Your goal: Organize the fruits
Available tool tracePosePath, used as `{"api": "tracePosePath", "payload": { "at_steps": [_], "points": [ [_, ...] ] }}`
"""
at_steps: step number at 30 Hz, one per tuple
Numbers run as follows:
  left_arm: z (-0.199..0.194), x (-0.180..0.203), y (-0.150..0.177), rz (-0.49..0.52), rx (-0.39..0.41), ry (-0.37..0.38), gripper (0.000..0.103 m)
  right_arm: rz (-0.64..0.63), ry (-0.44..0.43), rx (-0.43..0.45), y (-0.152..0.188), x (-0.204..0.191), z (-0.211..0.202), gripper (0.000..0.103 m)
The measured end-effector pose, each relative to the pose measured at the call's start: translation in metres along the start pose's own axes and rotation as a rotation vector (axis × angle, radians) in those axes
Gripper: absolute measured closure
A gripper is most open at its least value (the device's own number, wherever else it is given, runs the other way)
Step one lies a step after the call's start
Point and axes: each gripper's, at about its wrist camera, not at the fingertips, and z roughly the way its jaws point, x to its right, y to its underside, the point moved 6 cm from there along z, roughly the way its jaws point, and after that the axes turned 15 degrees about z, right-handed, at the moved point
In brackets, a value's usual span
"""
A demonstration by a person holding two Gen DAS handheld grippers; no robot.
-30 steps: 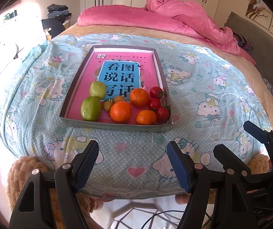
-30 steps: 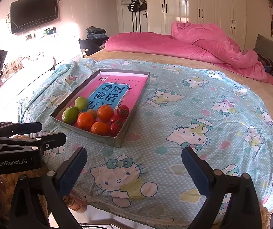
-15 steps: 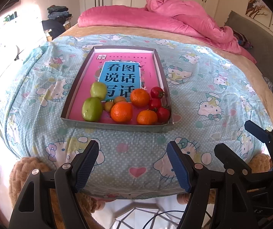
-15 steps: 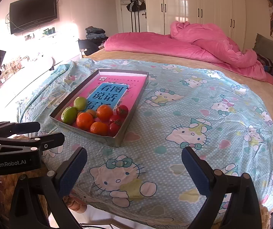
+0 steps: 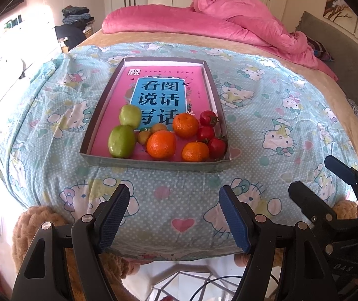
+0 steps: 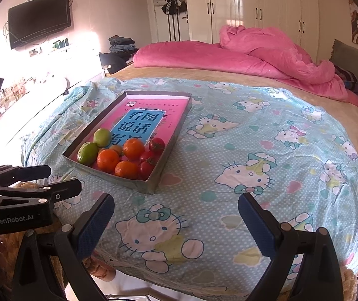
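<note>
Fruit sits in a bunch at the near end of a flat grey tray (image 5: 153, 163) on the bed. The tray has a pink floor with a blue patch and big letters on it. Two green fruits (image 5: 121, 141) lie on the left side of the bunch, one behind the other. Three oranges (image 5: 161, 144) lie in the middle, with two small yellow fruits (image 5: 144, 137) tucked between them and the green ones. Three red tomatoes (image 5: 216, 147) line up along the right wall of the tray. The left gripper (image 5: 173, 215) hangs at the foot of the bed, in front of the tray and apart from it. Its blue pads are spread wide and hold nothing. All the fruit lies ahead of it, past the near wall of the tray, and not between the pads. The right gripper (image 6: 176, 222) is just beside the left one, and it is spread wide and empty too. From its camera the tray (image 6: 138, 185) lies ahead and off to the left, well apart from its pads. A blue sheet (image 6: 241, 150) with cartoon cats covers the bed, and a pink blanket (image 6: 254, 55) is heaped at the far end.
</note>
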Motion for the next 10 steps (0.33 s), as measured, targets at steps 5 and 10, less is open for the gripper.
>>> {"api": "tracePosePath", "payload": {
  "at_steps": [5,10],
  "points": [
    [0.013,-0.012,0.001,-0.037,-0.008,0.019,0.028,0.039,0.036,0.022,-0.011,0.021,0.006,0.003],
    [0.02,-0.085,-0.012,-0.17,0.055,-0.074,0.022,0.24,0.124,0.032,-0.045,0.106,0.024,0.001]
  ]
}}
